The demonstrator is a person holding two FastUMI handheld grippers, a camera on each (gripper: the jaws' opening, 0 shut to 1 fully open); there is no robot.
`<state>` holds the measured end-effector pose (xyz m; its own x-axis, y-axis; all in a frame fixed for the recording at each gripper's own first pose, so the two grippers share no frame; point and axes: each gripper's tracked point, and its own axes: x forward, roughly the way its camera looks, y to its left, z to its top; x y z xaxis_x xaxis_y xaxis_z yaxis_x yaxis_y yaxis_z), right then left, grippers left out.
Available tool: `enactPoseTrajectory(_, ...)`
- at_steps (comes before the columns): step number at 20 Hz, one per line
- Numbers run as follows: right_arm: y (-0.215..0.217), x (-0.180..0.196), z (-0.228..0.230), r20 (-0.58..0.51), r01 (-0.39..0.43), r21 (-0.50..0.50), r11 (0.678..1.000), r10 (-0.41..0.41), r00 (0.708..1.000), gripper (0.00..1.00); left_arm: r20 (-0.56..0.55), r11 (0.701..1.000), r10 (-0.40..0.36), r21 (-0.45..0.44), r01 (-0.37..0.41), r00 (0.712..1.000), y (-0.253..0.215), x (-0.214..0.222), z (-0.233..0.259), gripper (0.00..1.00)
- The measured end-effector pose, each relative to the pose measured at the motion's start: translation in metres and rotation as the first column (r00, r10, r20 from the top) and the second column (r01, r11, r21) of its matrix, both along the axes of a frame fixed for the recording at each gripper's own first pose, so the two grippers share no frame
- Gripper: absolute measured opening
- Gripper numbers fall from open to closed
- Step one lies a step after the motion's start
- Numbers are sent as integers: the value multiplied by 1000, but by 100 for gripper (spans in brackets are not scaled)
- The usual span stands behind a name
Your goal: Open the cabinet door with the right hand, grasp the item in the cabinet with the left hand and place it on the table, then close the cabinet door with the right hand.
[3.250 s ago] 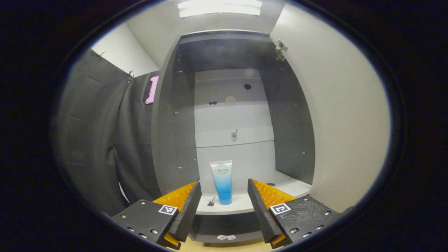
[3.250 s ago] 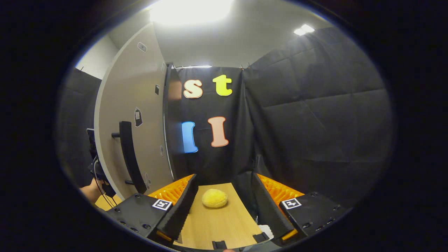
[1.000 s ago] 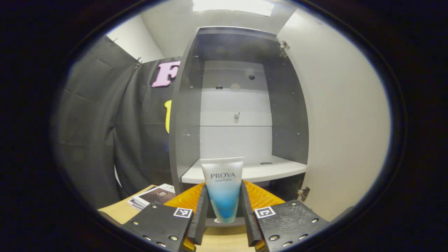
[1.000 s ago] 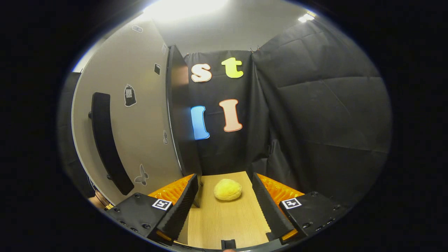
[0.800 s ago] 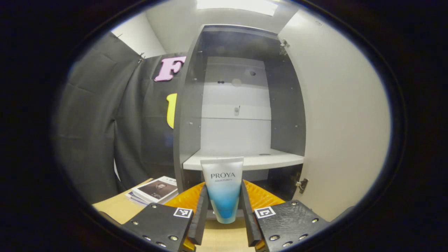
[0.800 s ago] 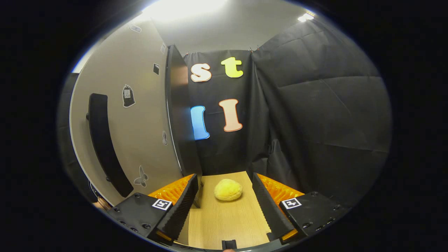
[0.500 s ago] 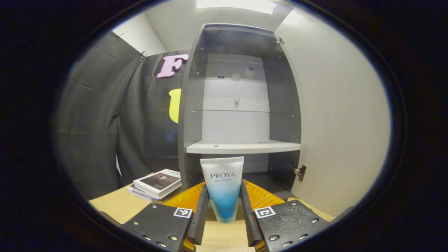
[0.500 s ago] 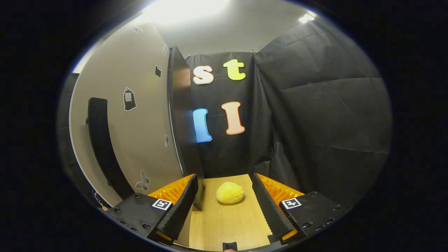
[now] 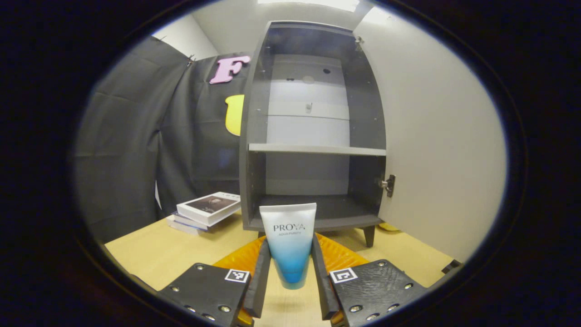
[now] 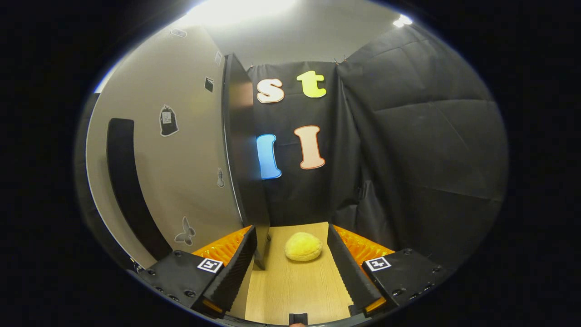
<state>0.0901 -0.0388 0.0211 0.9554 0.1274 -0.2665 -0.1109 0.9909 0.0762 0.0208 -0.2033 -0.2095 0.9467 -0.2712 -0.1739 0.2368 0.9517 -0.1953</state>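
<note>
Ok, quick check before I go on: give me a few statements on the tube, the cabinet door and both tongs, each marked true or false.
1. The left tongs are shut on the tube. True.
2. The tube stands on the cabinet shelf. False: it is out of the cabinet, held in front of it above the table.
3. The cabinet door is open. True.
4. The right tongs grip the door handle. False: they are open and hold nothing; the handle is off to their left.
5. A stack of books lies on the table left of the cabinet. True.
6. The yellow round object sits inside the cabinet. False: it lies on the table ahead of the right tongs.
</note>
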Motion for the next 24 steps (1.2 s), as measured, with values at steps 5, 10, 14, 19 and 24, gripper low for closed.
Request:
enactPoseTrajectory(5, 3, 4, -6, -19, -19, -25, 1000, 18, 1000, 98, -40, 1000, 2, 16, -2, 999, -9, -17, -39, 51)
enactPoseTrajectory(10, 8, 5, -16, -44, -38, -54, 998, 36, 998, 98, -86, 999, -13, 37, 16, 996, -21, -29, -70, 49)
enactPoseTrajectory(14, 11, 6, -18, -63, -53, -70, 996, 49, 997, 98, -92, 998, -20, 51, 24, 996, -28, -33, -84, 50)
enactPoseTrajectory(19, 16, 7, -19, -69, -62, -84, 995, 56, 996, 98, -107, 999, -18, 49, 23, 994, -33, -41, -98, 52)
enactPoseTrajectory(24, 20, 7, -25, -79, -72, -81, 994, 66, 995, 98, -124, 997, -19, 66, 28, 992, -34, -48, -105, 53)
